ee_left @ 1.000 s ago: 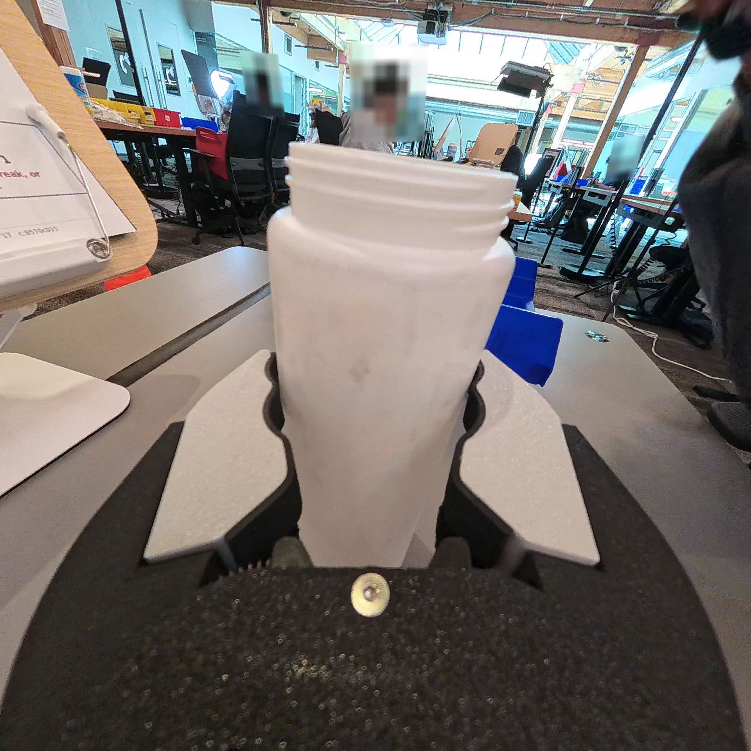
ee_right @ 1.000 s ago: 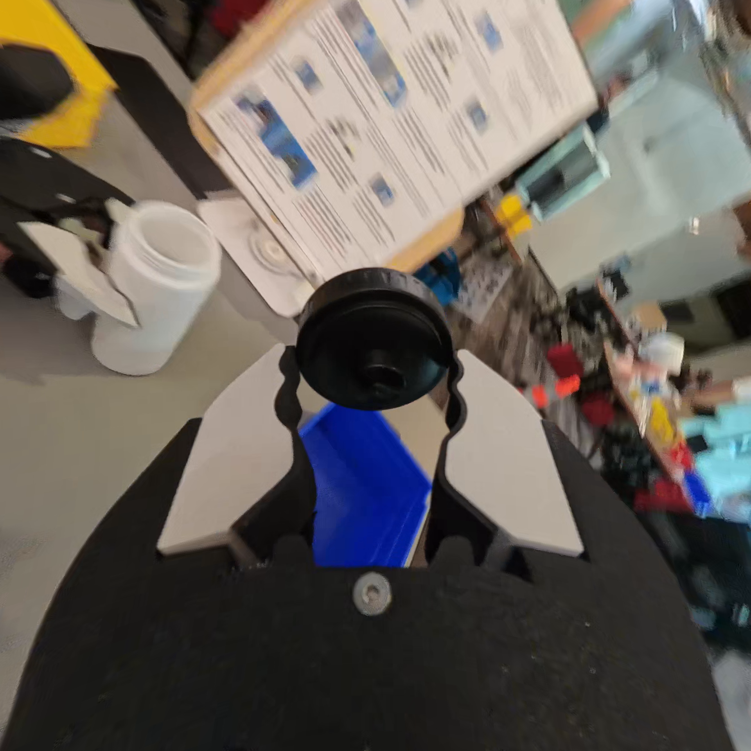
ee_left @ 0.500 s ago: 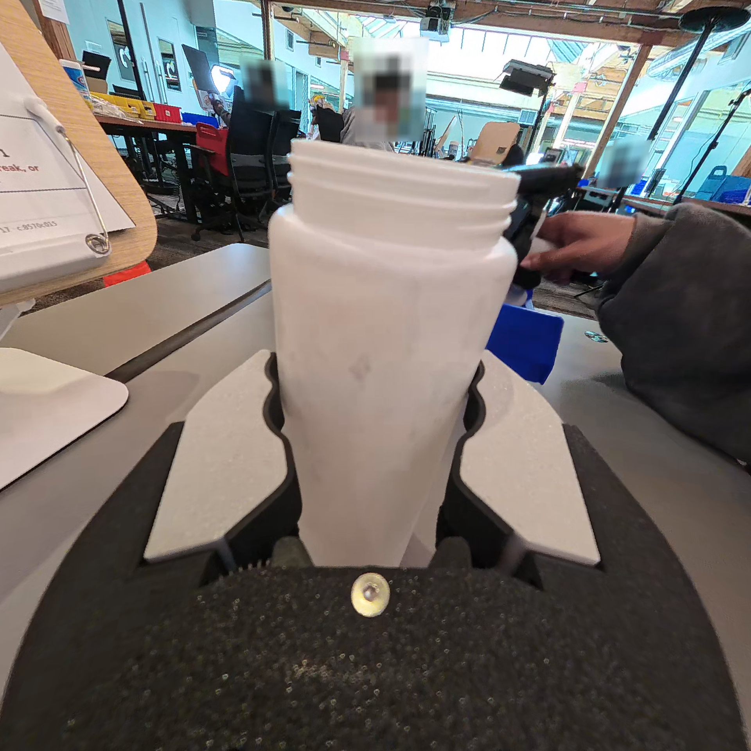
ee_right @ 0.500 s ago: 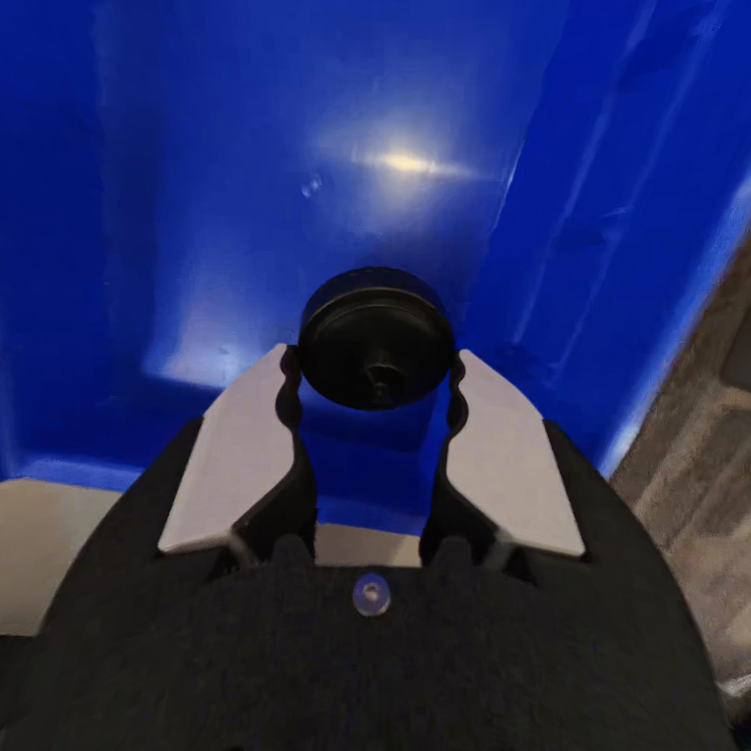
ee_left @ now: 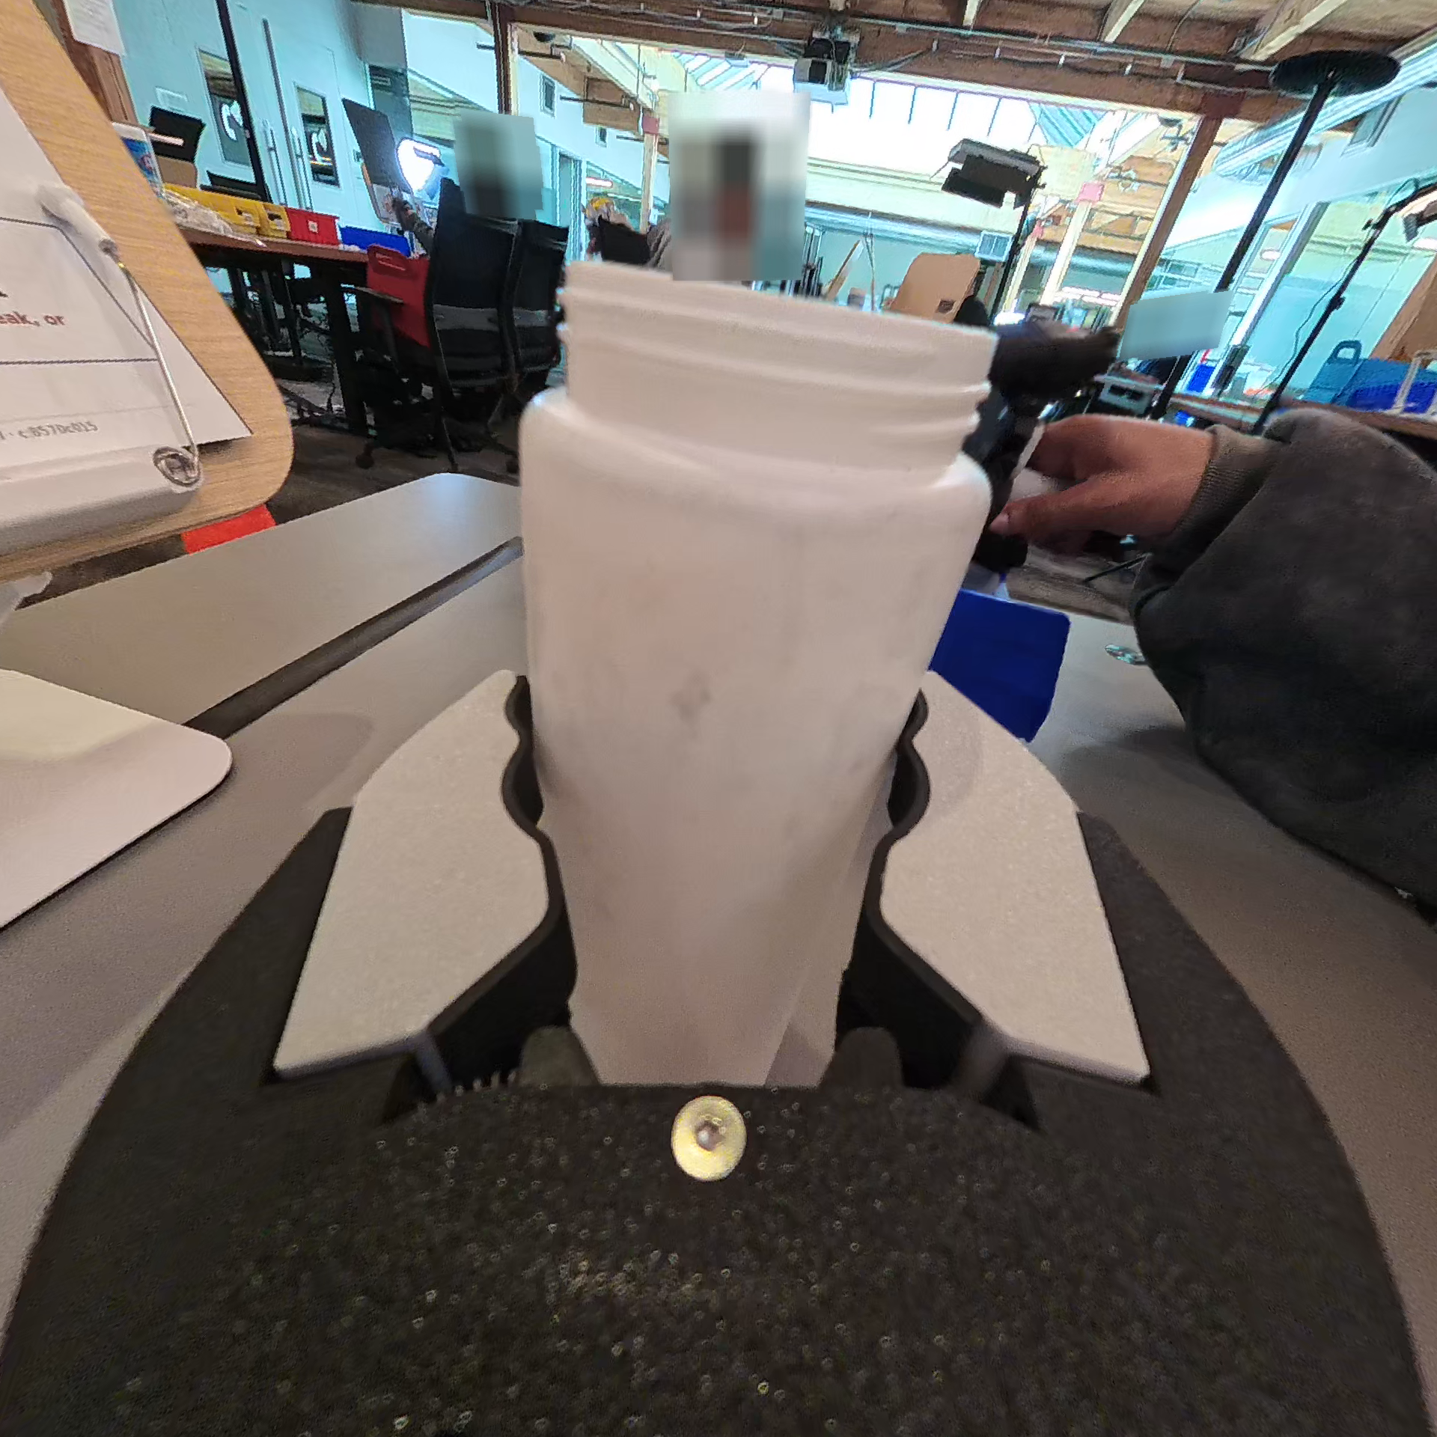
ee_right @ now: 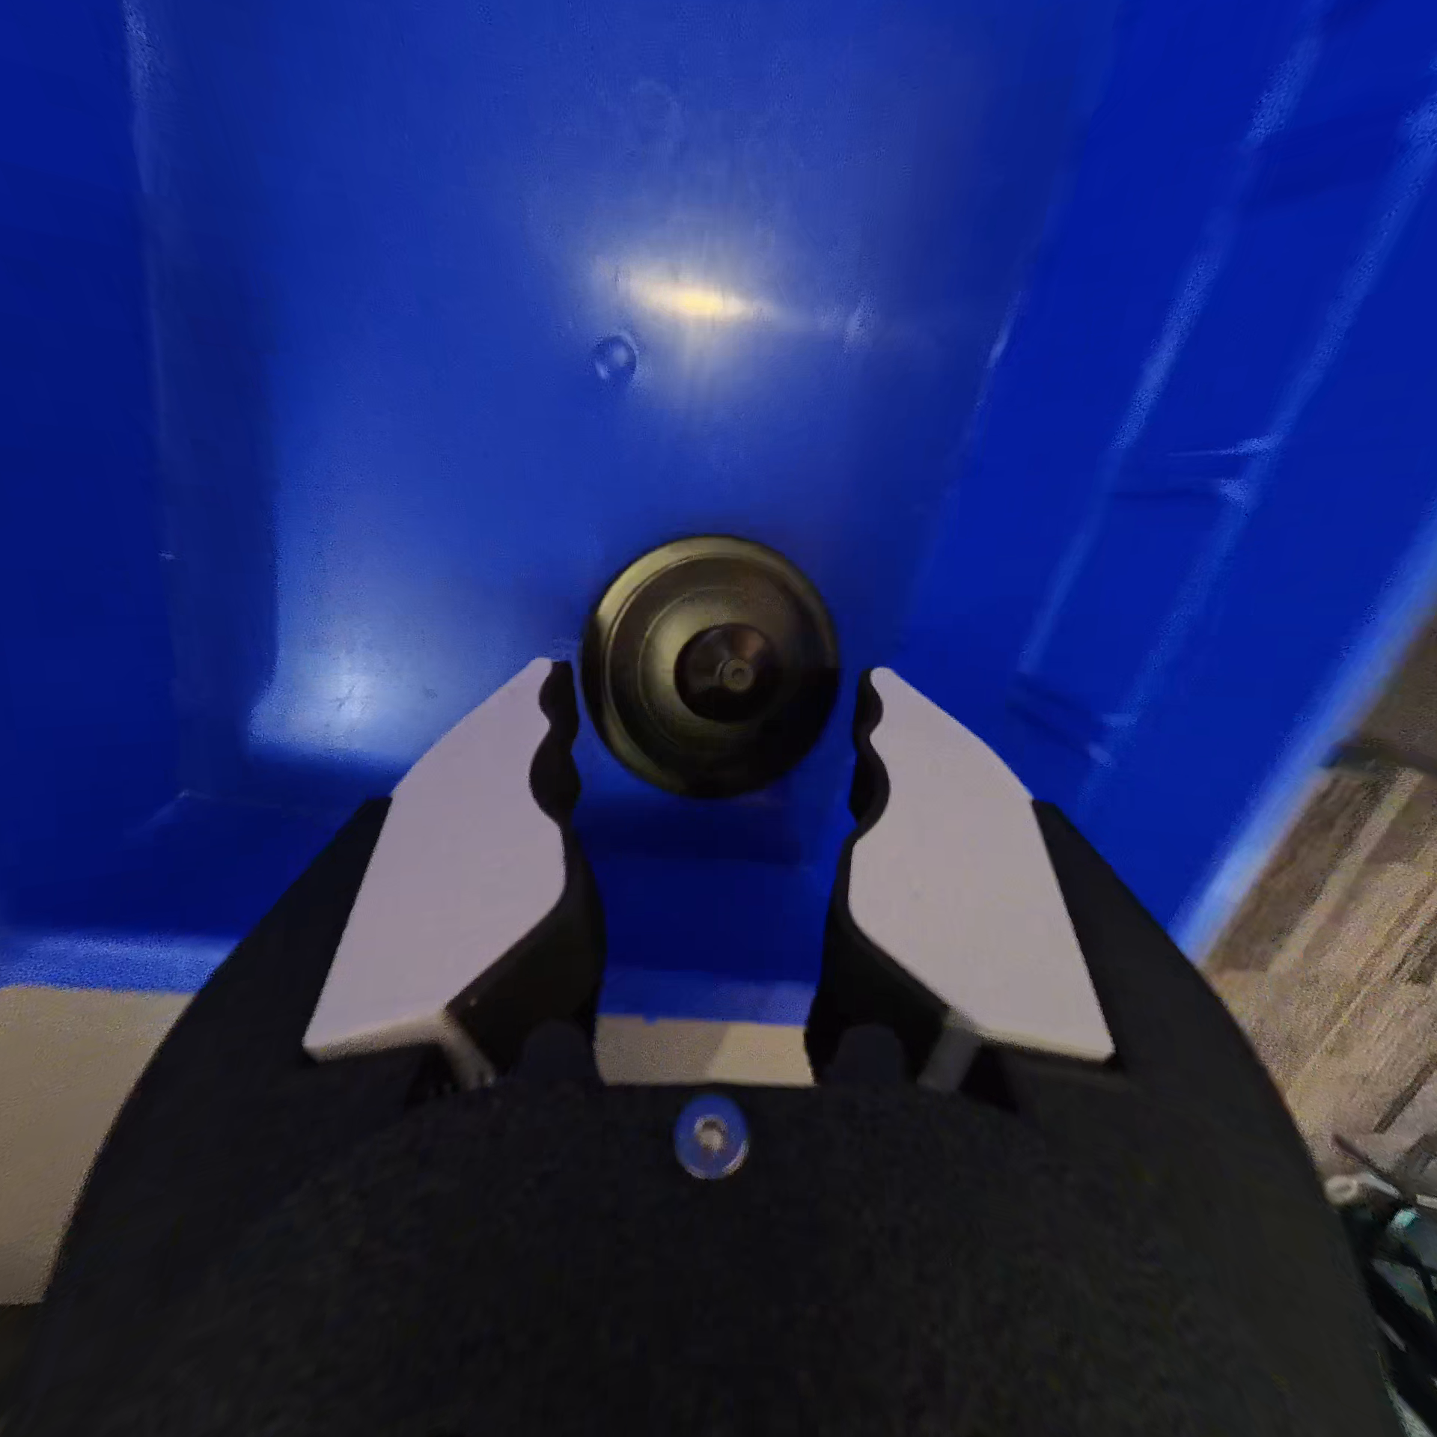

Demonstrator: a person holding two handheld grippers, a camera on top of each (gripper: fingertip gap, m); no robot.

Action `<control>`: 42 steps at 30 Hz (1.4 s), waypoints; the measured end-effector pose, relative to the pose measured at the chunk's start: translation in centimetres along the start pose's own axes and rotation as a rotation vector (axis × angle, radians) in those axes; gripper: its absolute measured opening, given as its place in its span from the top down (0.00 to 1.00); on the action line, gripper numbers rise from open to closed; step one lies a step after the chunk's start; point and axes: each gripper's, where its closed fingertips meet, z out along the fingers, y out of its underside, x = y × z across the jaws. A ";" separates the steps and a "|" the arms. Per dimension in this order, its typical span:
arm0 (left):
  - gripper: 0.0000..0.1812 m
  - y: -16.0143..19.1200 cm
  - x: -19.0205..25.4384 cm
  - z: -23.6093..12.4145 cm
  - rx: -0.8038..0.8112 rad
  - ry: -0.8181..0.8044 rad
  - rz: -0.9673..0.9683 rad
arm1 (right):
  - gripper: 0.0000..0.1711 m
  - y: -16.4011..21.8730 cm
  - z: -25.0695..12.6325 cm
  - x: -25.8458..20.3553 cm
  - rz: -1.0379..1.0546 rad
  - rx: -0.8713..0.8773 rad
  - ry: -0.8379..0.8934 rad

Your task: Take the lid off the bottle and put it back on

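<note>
A white bottle point(ee_left: 739, 622) with an open threaded neck stands upright on the grey table point(ee_left: 311, 583). My left gripper point(ee_left: 719, 692) is shut on its body. The black lid point(ee_right: 709, 622) lies on the floor of a blue bin point(ee_right: 466, 311). My right gripper point(ee_right: 711, 673) is open above it. Its fingertips stand to either side of the lid and clear of it. In the left wrist view the right gripper point(ee_left: 1034, 389) shows dark and blurred behind the bottle's right shoulder. A hand point(ee_left: 1104, 474) holds it over the blue bin point(ee_left: 999, 669).
A wooden board with clipped papers point(ee_left: 117, 350) stands at the left on a white base point(ee_left: 78, 777). A grey sleeve point(ee_left: 1322, 622) lies across the table at the right. The right wrist view shows carpet floor point(ee_right: 1322, 894) past the bin's right wall.
My right gripper carried the lid from above the table down into the blue bin, then opened. The lid now lies loose on the bin floor. The left gripper and bottle have stayed put.
</note>
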 end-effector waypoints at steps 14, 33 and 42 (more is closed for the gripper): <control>0.39 -0.5 1.8 -2.1 -0.127 -0.253 0.056 | 0.52 0.2 -19.0 -8.0 -0.022 1.133 -0.224; 0.54 4.7 15.8 -18.1 -0.111 -0.712 0.089 | 0.52 3.7 -12.1 -23.7 -0.147 1.157 -0.417; 0.57 5.4 15.6 -16.8 -0.164 -0.695 0.119 | 0.36 -9.1 -10.8 -29.0 -0.068 1.139 -0.540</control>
